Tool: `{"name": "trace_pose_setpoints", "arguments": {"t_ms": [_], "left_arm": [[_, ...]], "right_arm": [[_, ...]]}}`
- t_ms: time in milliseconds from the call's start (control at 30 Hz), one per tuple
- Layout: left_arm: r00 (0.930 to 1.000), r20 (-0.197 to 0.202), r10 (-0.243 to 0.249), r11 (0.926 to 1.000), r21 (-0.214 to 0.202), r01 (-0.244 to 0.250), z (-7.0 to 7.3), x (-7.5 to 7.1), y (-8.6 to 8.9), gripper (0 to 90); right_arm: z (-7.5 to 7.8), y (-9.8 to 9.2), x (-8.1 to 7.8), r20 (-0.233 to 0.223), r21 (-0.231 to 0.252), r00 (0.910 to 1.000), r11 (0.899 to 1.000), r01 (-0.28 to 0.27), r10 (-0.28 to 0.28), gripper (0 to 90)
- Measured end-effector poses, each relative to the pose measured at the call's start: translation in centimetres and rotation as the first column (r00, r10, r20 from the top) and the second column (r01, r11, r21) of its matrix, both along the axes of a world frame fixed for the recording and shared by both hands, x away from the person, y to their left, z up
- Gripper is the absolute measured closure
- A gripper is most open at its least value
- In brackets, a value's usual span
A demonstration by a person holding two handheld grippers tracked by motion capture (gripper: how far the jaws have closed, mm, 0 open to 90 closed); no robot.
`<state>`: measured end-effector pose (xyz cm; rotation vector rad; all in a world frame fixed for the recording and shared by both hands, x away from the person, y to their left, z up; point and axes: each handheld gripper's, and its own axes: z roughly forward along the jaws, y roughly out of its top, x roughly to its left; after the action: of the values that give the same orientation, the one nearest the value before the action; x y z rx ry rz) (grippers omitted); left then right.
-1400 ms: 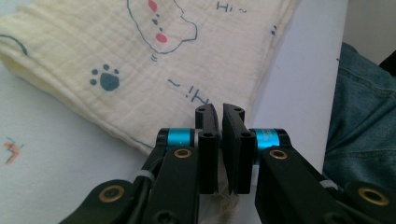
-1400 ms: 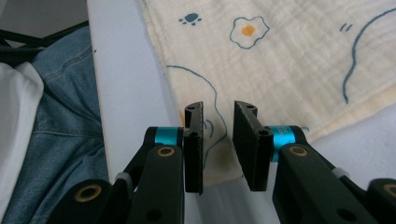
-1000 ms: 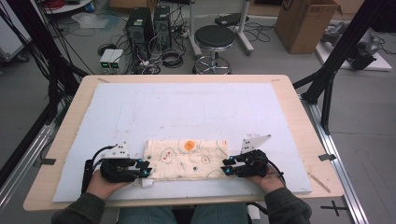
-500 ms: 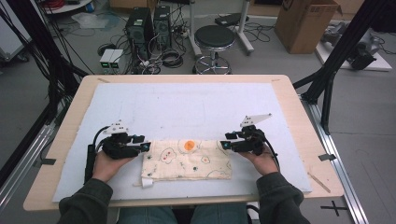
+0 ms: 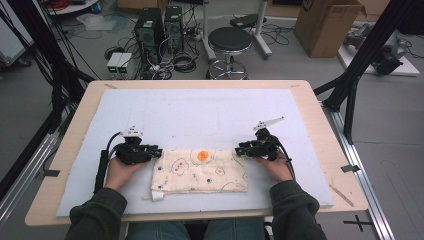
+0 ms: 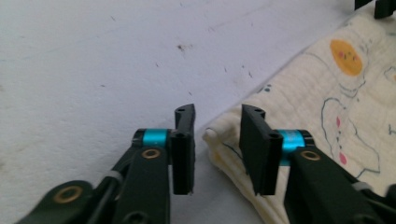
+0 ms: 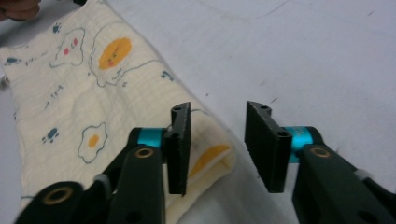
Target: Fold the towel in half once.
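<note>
A folded cream cloth (image 5: 200, 172) printed with fried eggs lies on the white mat near the front edge. My left gripper (image 5: 159, 150) sits at its far left corner and my right gripper (image 5: 239, 150) at its far right corner, both pointing inward. In the left gripper view the jaws (image 6: 218, 112) have just been closing; the cloth (image 6: 327, 93) corner lies between them, unpressed. In the right gripper view the jaws (image 7: 219, 108) have also been closing, and the folded corner of the cloth (image 7: 93, 84) lies in the gap, with the pads not pressing on it.
The white mat (image 5: 210, 115) covers most of the wooden table (image 5: 325, 120). A thin wooden stick (image 5: 341, 195) lies near the table's right front corner. Beyond the far edge stand a stool (image 5: 229, 42), computer towers (image 5: 150, 30) and a cardboard box (image 5: 330, 25).
Both hands have moved away from the person, from the cloth's near corners up along its sides to its far corners. The cloth has stayed flat on the mat.
</note>
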<state>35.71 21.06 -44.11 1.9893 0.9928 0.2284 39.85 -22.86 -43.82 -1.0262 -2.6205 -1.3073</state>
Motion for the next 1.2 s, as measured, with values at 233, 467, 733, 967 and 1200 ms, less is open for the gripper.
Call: {"name": "trace_pose_setpoints", "arguments": {"t_ms": [233, 467, 733, 967, 1200], "left_arm": [[0.9997, 0.023, 0.008, 0.9992, 0.038, -0.009, 0.3, -0.2, 0.0, 87.1], [0.9955, 0.074, 0.06, 0.9979, 0.022, -0.061, 1.0, -0.3, 0.1, 87.4], [0.9964, 0.042, 0.074, 0.9943, 0.074, -0.077, 0.1, 0.6, -0.2, 87.5], [0.9963, 0.045, 0.073, 0.9945, 0.071, -0.076, 0.0, 0.6, -0.3, 85.5], [0.9971, 0.063, 0.043, 0.999, 0.009, -0.044, 0.7, 0.1, 0.2, 70.6]], "right_arm": [[0.2, 0.5, -0.4, 0.024, -0.068, 0.9993, 0.997, -0.027, 0.029, 84.2], [1.4, 0.5, -0.8, 0.107, -0.083, 0.9943, 0.997, 0.002, 0.007, 84.7], [0.4, 0.6, 0.1, 0.096, -0.125, 0.9952, 0.992, 0.029, -0.017, 84.8], [-0.1, 0.6, 0.2, 0.098, -0.11, 0.995, 0.993, 0.03, -0.019, 79.6], [0.7, 0.4, -0.3, 0.121, -0.038, 0.9925, 0.999, 0.024, -0.019, 65.7]]}}
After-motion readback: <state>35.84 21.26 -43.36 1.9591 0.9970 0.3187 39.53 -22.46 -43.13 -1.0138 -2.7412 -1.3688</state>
